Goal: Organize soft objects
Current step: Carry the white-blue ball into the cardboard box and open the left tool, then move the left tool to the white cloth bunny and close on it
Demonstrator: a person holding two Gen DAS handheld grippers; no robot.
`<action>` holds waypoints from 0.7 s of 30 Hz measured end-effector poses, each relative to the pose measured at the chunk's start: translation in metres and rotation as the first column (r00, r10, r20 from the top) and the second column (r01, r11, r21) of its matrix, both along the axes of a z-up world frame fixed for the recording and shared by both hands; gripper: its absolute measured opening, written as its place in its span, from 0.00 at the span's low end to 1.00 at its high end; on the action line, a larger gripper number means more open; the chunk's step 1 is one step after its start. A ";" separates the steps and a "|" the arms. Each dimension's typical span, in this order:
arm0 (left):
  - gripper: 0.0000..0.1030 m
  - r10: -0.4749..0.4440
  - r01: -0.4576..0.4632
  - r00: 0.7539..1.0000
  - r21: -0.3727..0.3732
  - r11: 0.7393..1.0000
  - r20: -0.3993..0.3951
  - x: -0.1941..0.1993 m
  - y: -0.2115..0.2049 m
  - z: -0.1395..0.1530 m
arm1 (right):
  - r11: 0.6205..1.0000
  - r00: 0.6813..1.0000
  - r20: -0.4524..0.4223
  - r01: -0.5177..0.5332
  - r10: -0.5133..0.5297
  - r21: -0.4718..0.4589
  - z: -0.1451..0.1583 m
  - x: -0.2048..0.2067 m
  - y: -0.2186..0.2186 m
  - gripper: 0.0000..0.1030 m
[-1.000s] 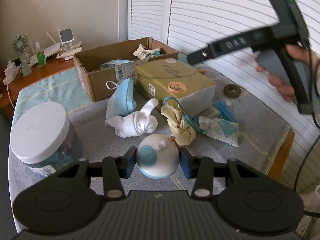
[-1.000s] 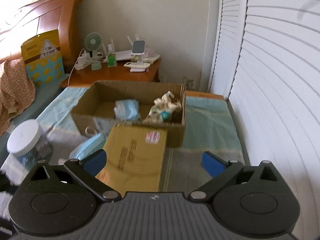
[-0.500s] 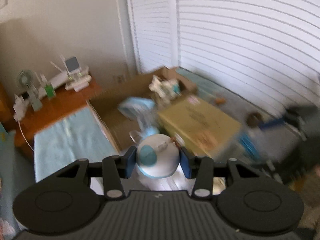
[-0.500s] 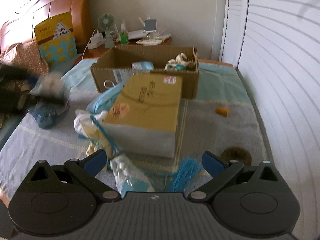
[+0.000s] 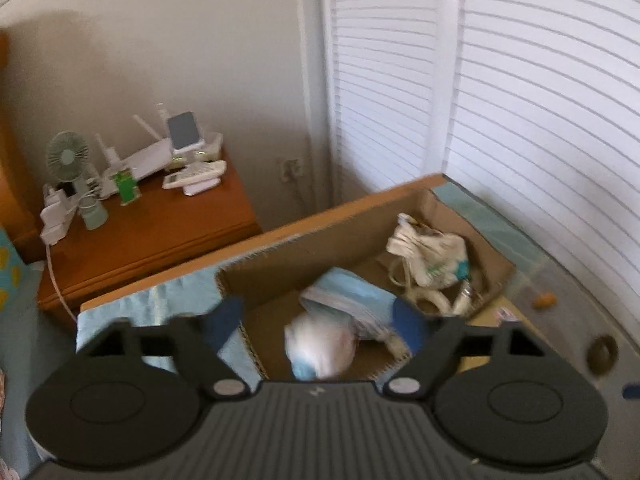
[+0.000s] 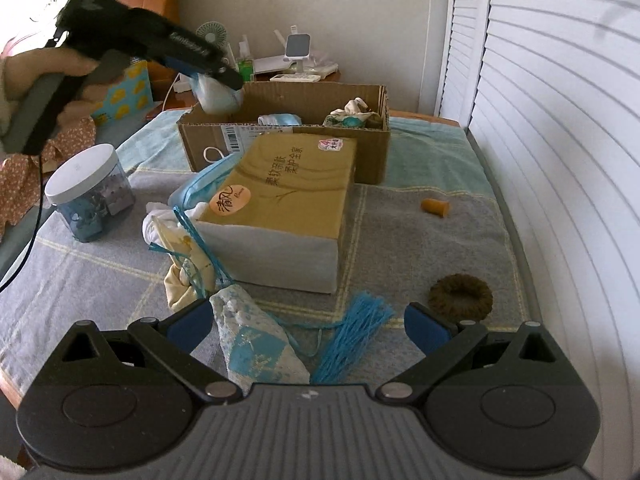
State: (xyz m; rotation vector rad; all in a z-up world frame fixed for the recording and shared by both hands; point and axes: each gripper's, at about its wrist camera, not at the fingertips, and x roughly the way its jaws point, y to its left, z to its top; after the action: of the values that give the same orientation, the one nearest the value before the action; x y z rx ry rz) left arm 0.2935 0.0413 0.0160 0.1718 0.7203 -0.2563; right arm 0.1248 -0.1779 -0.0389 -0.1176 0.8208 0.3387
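My left gripper [image 5: 316, 322] is open above the cardboard box [image 5: 494, 248]. The white and blue soft ball [image 5: 320, 346] is blurred just below its jaws, over the box's near part. In the right wrist view the same ball [image 6: 218, 94] is at the left gripper's tip [image 6: 232, 78], above the box [image 6: 288, 148]. The box holds a blue mask [image 5: 352, 294] and a patterned cloth bundle [image 5: 430, 258]. My right gripper [image 6: 306, 326] is open and empty over a blue patterned pouch [image 6: 252, 344] and a blue tassel [image 6: 356, 328].
A tan tissue pack [image 6: 286, 204] lies before the box, with white socks [image 6: 156, 226], a cream cloth [image 6: 184, 276] and a blue mask [image 6: 196, 190] at its left. A lidded jar [image 6: 90, 194], brown hair tie [image 6: 460, 294] and orange piece [image 6: 436, 208] lie on the bedspread.
My left gripper carried the ball from the bedspread up over the box and opened, and the ball left its jaws. My right gripper pulled back and lowered over the pouch and tassel.
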 end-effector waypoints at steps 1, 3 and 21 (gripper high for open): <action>0.83 0.003 -0.003 1.000 -0.008 1.000 -0.005 -0.001 0.002 0.001 | 1.000 1.000 0.000 -0.003 0.003 0.001 0.000 -0.001 0.000 1.00; 0.84 -0.005 0.005 1.000 -0.024 1.000 -0.011 -0.008 0.005 0.003 | 1.000 1.000 -0.002 -0.011 0.011 0.004 -0.001 -0.002 0.000 1.00; 0.94 -0.024 0.025 1.000 -0.076 0.997 0.019 -0.143 0.013 -0.007 | 0.997 0.998 -0.026 -0.063 0.062 -0.035 -0.022 -0.015 0.020 1.00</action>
State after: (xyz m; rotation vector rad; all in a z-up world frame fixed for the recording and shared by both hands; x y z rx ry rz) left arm 0.1504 0.0541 0.0089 0.1101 0.6900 -0.3047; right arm 0.1099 -0.1575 -0.0608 -0.1737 0.8493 0.3853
